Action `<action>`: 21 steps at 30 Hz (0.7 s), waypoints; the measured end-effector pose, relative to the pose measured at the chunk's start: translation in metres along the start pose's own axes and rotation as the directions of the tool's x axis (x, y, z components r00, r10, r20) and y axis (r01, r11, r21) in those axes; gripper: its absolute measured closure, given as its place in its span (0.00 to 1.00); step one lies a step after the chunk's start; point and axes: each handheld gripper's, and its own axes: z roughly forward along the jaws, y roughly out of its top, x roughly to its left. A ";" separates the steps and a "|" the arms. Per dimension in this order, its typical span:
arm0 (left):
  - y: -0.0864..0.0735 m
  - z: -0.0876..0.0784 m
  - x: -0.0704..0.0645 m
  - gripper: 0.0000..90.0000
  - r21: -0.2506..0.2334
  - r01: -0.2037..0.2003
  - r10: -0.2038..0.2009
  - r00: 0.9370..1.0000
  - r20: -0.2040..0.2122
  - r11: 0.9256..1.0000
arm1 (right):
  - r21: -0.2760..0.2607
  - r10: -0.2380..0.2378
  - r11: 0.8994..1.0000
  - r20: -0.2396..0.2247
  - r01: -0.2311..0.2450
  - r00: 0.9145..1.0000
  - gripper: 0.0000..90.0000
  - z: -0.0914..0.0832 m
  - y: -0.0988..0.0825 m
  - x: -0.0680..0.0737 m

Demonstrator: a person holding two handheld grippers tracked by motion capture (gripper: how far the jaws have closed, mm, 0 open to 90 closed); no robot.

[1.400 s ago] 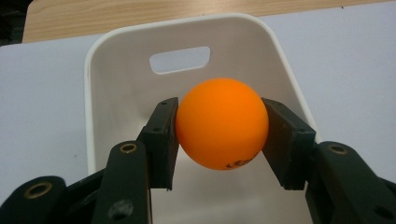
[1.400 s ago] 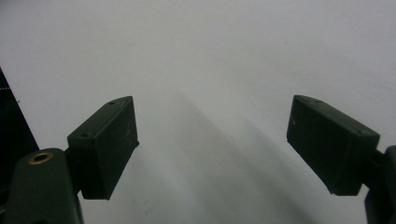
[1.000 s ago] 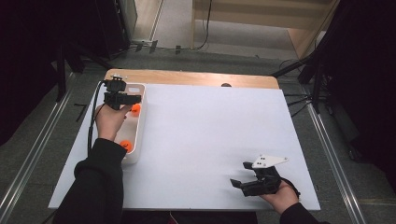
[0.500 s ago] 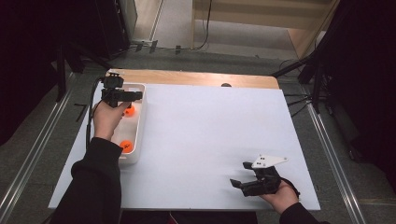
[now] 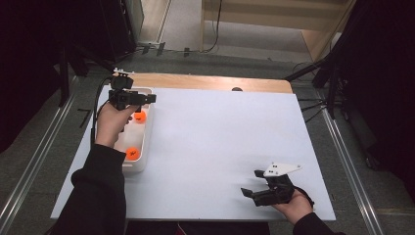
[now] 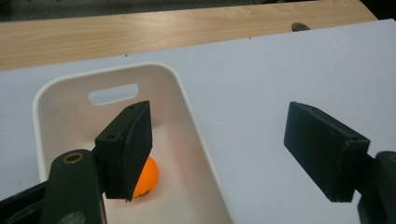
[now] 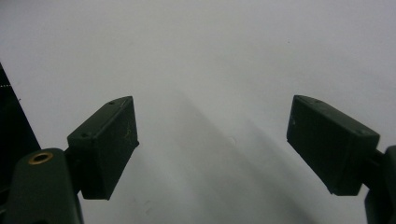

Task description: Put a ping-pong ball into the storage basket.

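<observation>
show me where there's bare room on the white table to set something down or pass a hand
The widest free patch is the white table between the white tray at the left edge and the right gripper near the front right corner. The far right corner is bare too. It is crowded in the tray: two orange balls, left gripper above.

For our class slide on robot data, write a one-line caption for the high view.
Left gripper open above a white tray holding two orange balls; right gripper open over the white table.
</observation>
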 end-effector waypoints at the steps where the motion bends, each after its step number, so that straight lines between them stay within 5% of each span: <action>1: 0.000 0.000 -0.002 0.27 0.002 0.000 0.000 1.000 0.010 1.000 | 0.000 0.000 1.000 0.000 0.000 1.000 0.17 0.000 0.000 0.000; 10: 0.002 0.002 -0.020 0.27 0.019 -0.061 0.058 0.989 0.137 0.998 | 0.001 -0.002 1.000 -0.001 0.002 1.000 0.17 0.000 0.000 0.000; 13: 0.001 0.003 -0.025 0.27 0.020 -0.106 0.102 0.984 0.144 0.994 | 0.001 -0.002 1.000 -0.001 0.002 1.000 0.17 0.000 0.000 0.000; 21: 0.000 0.004 -0.036 0.27 0.025 -0.145 0.137 0.968 0.209 0.989 | 0.001 -0.007 1.000 0.004 0.007 1.000 0.17 0.001 0.000 0.000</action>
